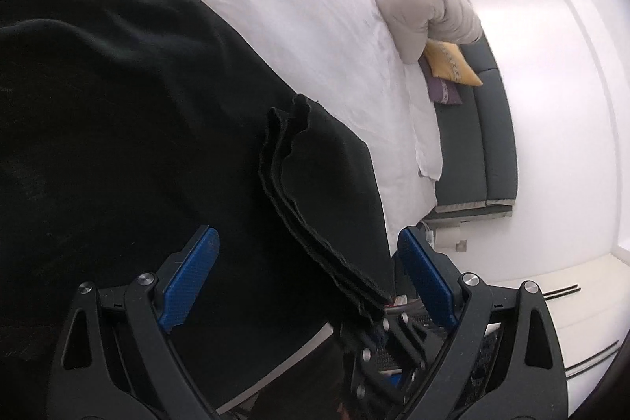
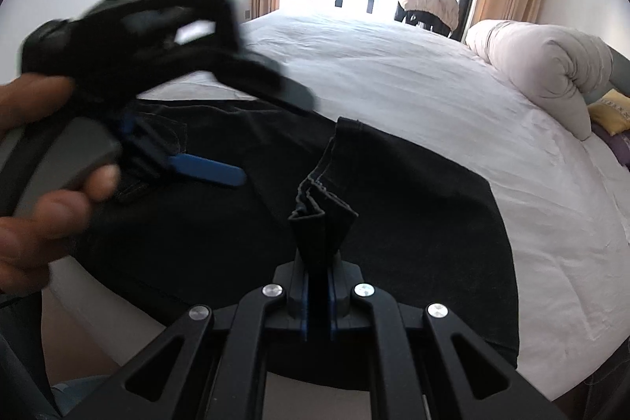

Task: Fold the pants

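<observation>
The black pants [image 2: 393,223] lie spread on the white bed [image 2: 433,85]. The right tool [image 2: 318,286] is clamped on a bunched hem of the pants, which stands up directly ahead of its fingers. The left tool [image 1: 307,278] has its blue fingers [image 1: 189,282] spread apart, with layered pants fabric between them.

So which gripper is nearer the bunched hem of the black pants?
Right. The right gripper is shut on the bunched hem of the black pants. The left gripper is open, hovering beside it over the cloth.
</observation>
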The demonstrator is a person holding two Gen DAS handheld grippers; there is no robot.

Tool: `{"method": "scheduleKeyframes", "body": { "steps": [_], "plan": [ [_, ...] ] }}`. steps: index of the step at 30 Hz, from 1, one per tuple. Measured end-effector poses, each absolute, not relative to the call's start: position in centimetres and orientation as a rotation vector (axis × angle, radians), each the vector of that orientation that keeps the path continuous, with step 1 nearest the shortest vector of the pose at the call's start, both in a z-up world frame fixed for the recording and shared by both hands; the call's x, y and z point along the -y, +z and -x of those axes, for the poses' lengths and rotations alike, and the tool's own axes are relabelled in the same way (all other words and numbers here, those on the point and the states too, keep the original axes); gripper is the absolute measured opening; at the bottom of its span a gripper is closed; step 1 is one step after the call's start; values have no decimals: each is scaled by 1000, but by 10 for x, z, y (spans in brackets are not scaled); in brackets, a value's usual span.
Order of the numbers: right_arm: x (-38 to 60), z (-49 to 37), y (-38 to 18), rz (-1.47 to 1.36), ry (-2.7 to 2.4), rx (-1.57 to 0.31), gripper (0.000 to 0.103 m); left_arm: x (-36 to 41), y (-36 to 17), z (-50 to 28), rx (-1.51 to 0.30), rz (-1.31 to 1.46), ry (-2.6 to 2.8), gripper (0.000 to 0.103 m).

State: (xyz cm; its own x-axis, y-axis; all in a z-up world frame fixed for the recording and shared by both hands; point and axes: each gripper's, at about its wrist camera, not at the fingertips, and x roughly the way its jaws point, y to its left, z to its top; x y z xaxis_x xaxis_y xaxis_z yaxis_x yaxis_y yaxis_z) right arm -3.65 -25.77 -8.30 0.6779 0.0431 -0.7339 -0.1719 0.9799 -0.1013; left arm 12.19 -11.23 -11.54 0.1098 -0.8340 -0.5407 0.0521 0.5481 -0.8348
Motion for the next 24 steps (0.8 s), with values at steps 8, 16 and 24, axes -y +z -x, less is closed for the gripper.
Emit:
{"method": "scheduleKeyframes", "body": {
  "steps": [8,16,24],
  "plan": [
    [256,38,-73,177,136,-781,8,146,-136,-131,-1376,789,-786,91],
    [234,41,-67,228,185,-756,8,139,-132,-128,-1337,800,-808,6],
    [207,37,-62,284,259,-740,8,109,-115,-120,-1272,741,-780,6]
  ]
}}
